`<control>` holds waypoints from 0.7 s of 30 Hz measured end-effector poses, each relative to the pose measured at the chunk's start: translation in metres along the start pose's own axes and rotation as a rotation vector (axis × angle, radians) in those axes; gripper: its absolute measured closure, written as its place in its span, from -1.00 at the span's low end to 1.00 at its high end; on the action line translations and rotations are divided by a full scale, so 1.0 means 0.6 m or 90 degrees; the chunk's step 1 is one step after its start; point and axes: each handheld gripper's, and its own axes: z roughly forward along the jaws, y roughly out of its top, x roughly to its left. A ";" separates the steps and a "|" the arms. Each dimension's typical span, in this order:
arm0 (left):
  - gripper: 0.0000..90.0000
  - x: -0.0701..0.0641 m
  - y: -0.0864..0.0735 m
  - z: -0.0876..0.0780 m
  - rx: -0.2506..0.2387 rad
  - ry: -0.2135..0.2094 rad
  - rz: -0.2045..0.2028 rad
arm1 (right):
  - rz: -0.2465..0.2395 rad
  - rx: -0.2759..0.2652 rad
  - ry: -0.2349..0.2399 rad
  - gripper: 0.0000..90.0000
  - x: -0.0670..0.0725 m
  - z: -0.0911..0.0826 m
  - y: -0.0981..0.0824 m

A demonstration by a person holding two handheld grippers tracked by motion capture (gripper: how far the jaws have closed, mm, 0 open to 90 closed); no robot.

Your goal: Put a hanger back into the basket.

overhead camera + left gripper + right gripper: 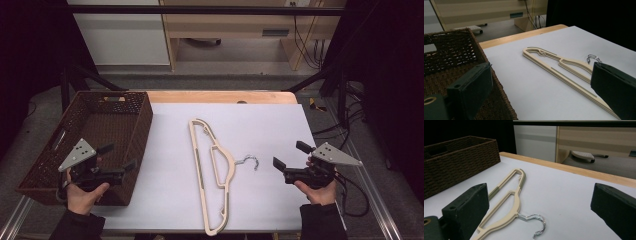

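Two grippers, left gripper [119, 157] and right gripper [289, 154], hover with jaws wide open, empty. Untouched, the beige hanger [212, 175] lies mid-table, wicker basket [131, 145] at nine o'clock. Everything remains to do.

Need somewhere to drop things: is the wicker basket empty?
Empty as far as visible: the basket shows bare woven floor; its near corner sits behind the left tongs.

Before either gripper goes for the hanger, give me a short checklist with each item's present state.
1. Left gripper open, nothing between its jaws: ok.
2. Right gripper open, nothing between its jaws: ok.
3. Hanger flat on the white table cover, nothing lying on it: ok.
4. Metal hook free, pointing toward the right gripper: ok.
5. Basket has room inside: ok.
6. One hanger or two stacked: cannot tell.
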 end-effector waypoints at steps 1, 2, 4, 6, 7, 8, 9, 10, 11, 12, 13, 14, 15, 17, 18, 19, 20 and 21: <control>-0.91 -0.001 0.000 0.001 0.000 0.000 0.003 | 0.000 0.001 0.000 -0.95 0.000 0.000 0.000; -0.91 -0.001 0.000 0.001 0.001 -0.001 0.003 | -0.003 0.003 0.000 -0.95 0.000 0.000 0.001; -0.91 -0.002 0.000 0.002 0.004 0.000 0.005 | -0.002 0.005 -0.003 -0.95 0.001 0.002 0.001; -0.91 -0.002 -0.001 0.002 0.004 -0.001 0.004 | -0.004 0.007 0.000 -0.94 0.001 0.003 0.001; -0.91 -0.002 -0.001 0.002 0.005 -0.001 0.003 | -0.004 0.010 -0.001 -0.94 0.003 0.004 0.001; -0.91 -0.002 -0.002 0.002 0.006 -0.002 0.003 | -0.006 0.013 0.000 -0.94 0.005 0.006 0.000; -0.91 -0.001 -0.002 0.002 0.007 -0.002 0.005 | -0.006 0.018 0.003 -0.93 0.008 0.010 0.000; -0.91 -0.002 -0.001 0.003 0.010 -0.002 0.008 | -0.008 0.023 0.007 -0.92 0.010 0.012 0.000; -0.91 -0.002 -0.001 0.003 0.011 0.000 0.010 | -0.012 0.030 0.012 -0.92 0.013 0.018 0.000; -0.91 -0.003 -0.001 0.004 0.012 0.002 0.012 | -0.010 0.035 0.012 -0.92 0.017 0.022 0.000; -0.91 -0.003 -0.001 0.004 0.013 0.001 0.013 | -0.013 0.041 0.016 -0.91 0.021 0.027 -0.001; -0.91 -0.004 -0.001 0.004 0.012 0.001 0.014 | -0.018 0.047 0.023 -0.91 0.025 0.031 -0.001; -0.91 -0.004 -0.001 0.005 0.013 0.001 0.013 | -0.022 0.055 0.031 -0.91 0.029 0.036 -0.002; -0.91 -0.005 -0.002 0.006 0.014 0.001 0.016 | -0.022 0.065 0.039 -0.90 0.037 0.046 -0.004; -0.91 -0.006 -0.002 0.006 0.015 0.000 0.016 | -0.022 0.070 0.045 -0.89 0.040 0.048 -0.005; -0.91 -0.006 -0.002 0.007 0.016 0.001 0.018 | -0.022 0.073 0.049 -0.89 0.044 0.053 -0.006; -0.91 -0.006 -0.002 0.008 0.017 0.002 0.019 | -0.019 0.076 0.052 -0.88 0.048 0.058 -0.008; -0.91 -0.007 -0.002 0.009 0.016 0.000 0.019 | -0.019 0.080 0.055 -0.86 0.051 0.062 -0.009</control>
